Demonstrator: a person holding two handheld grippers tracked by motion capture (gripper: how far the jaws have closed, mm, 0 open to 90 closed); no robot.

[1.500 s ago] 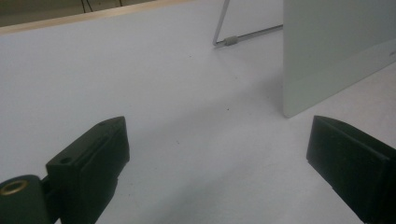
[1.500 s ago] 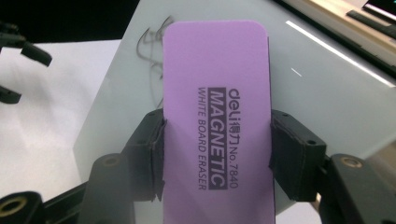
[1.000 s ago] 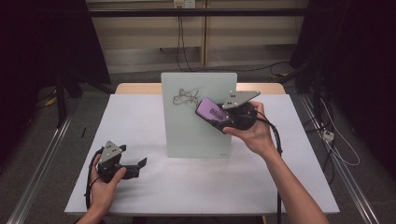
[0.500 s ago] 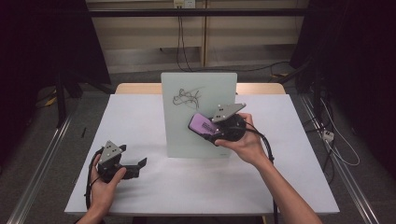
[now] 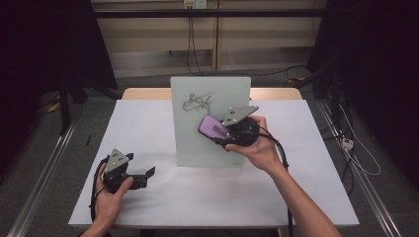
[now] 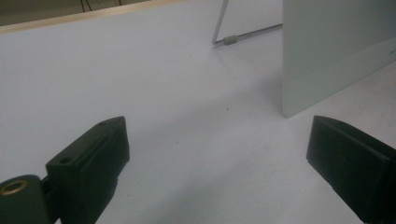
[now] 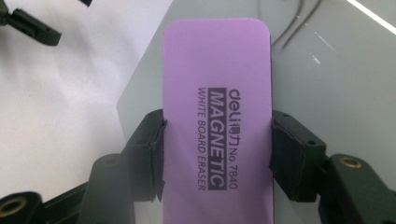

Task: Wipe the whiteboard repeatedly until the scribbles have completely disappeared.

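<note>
White table (image 5: 163, 197) w/ a small whiteboard (image 5: 197, 143) standing upright near its middle, propped on a wire stand (image 6: 243, 37) at the back. Black scribble (image 5: 197, 102) on the board's upper part. Right gripper (image 5: 220, 134) is held in front of the board, just below the scribble, jaws clamped on both long sides of a purple eraser (image 7: 217, 107); the eraser's printed back faces the right gripper view, board surface right behind it. Left gripper (image 5: 148, 174) rests low at the table's front-left, well apart from the board, jaws wide w/ nothing between them.
</note>
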